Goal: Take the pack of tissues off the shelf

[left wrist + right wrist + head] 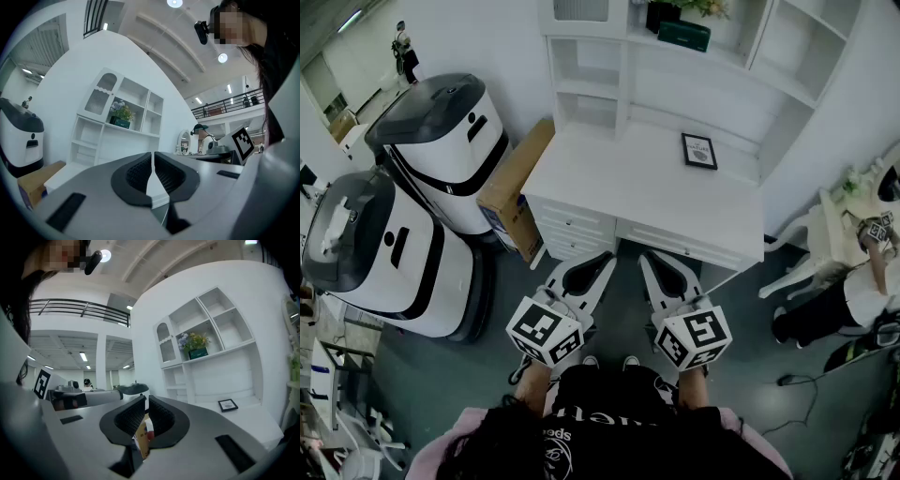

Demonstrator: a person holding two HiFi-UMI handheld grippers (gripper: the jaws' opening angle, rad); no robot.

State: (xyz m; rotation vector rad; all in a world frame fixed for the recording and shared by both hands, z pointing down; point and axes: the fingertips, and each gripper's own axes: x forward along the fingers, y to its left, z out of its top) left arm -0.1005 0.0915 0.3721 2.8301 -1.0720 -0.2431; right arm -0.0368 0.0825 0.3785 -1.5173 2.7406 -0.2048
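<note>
The pack of tissues (683,35) is a dark green block on an upper shelf of the white hutch, next to a potted plant (701,7). It also shows in the left gripper view (120,123) and in the right gripper view (198,353), far ahead in both. My left gripper (605,257) and right gripper (649,256) hang side by side just short of the desk's front edge, well below the shelf. Both are shut with nothing held: the left gripper's (153,159) jaws meet, and behind the right gripper's (146,402) jaws only a distant cardboard box shows.
The white desk (619,192) carries a small framed picture (699,151) at the back right. A cardboard box (517,187) leans at the desk's left, beside two large white machines (441,150). A person (862,281) bends over a small table at the right.
</note>
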